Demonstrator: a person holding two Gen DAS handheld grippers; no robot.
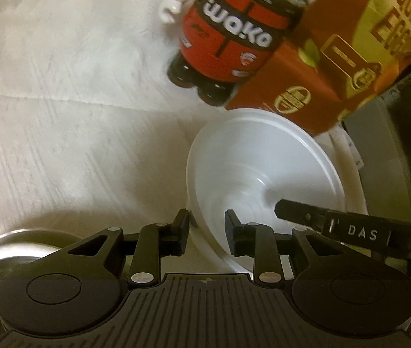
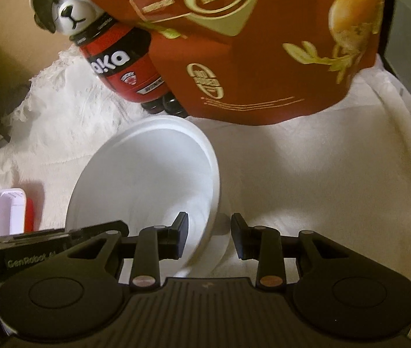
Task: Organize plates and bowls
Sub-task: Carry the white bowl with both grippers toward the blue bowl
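A white bowl [image 1: 263, 168] [image 2: 147, 174] rests tilted on a white plate [image 1: 356, 179] [image 2: 220, 249] on the white cloth. My left gripper [image 1: 206, 230] straddles the bowl's near-left rim. Its jaws stand apart and a gap shows beside the thin rim. My right gripper [image 2: 209, 232] straddles the opposite rim, one finger inside the bowl and one outside. A strip of plate and shadow shows between the outer pad and the rim. In the left wrist view one of the right gripper's fingers [image 1: 292, 211] reaches into the bowl.
A red bear-shaped bottle [image 1: 228, 34] [image 2: 118, 63] and a red-and-gold box [image 1: 336, 52] [image 2: 249, 58] stand just behind the bowl. A metal dish [image 1: 16, 243] lies at the lower left. A small white-and-red container [image 2: 11, 211] lies left of the bowl.
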